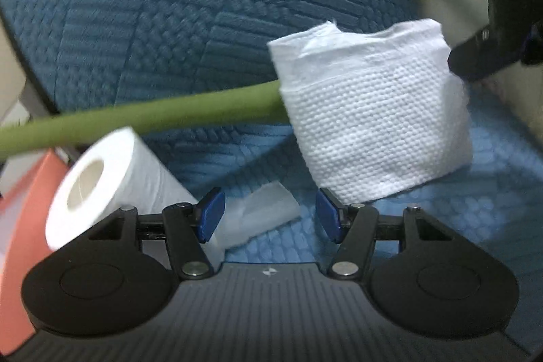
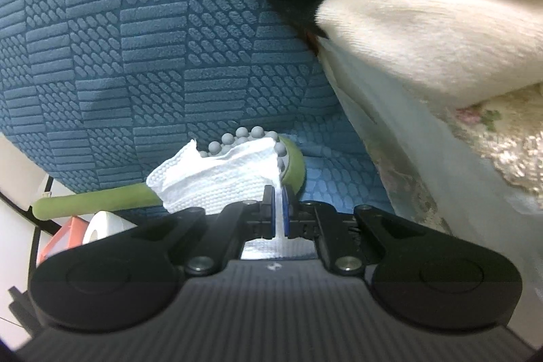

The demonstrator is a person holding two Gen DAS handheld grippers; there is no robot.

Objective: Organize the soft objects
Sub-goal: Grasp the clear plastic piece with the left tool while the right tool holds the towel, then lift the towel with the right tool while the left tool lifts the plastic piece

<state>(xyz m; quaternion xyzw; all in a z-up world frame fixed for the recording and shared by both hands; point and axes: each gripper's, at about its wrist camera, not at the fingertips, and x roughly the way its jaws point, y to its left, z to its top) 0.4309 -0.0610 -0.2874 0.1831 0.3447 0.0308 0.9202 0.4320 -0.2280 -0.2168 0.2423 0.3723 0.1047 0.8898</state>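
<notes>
A white embossed tissue (image 1: 373,124) is wrapped round the head of a green massage stick (image 1: 152,117) and hangs above the blue textured cushion (image 1: 169,22). My right gripper (image 2: 278,212) is shut on an edge of that tissue (image 2: 217,182). Grey knobs of the stick's head (image 2: 292,165) show just beyond the pads, and the right gripper's body (image 1: 492,33) shows at the upper right of the left wrist view. My left gripper (image 1: 269,214) stands open below the tissue, with nothing between its fingers. Behind its left finger lie a toilet roll (image 1: 101,178) and a loose tissue scrap (image 1: 261,212).
An orange box (image 1: 23,226) stands left of the toilet roll. In the right wrist view a cream plush toy (image 2: 424,39) with a red band fills the upper right. Floral fabric (image 2: 492,131) lies below it. The blue cushion (image 2: 135,39) rises behind the stick.
</notes>
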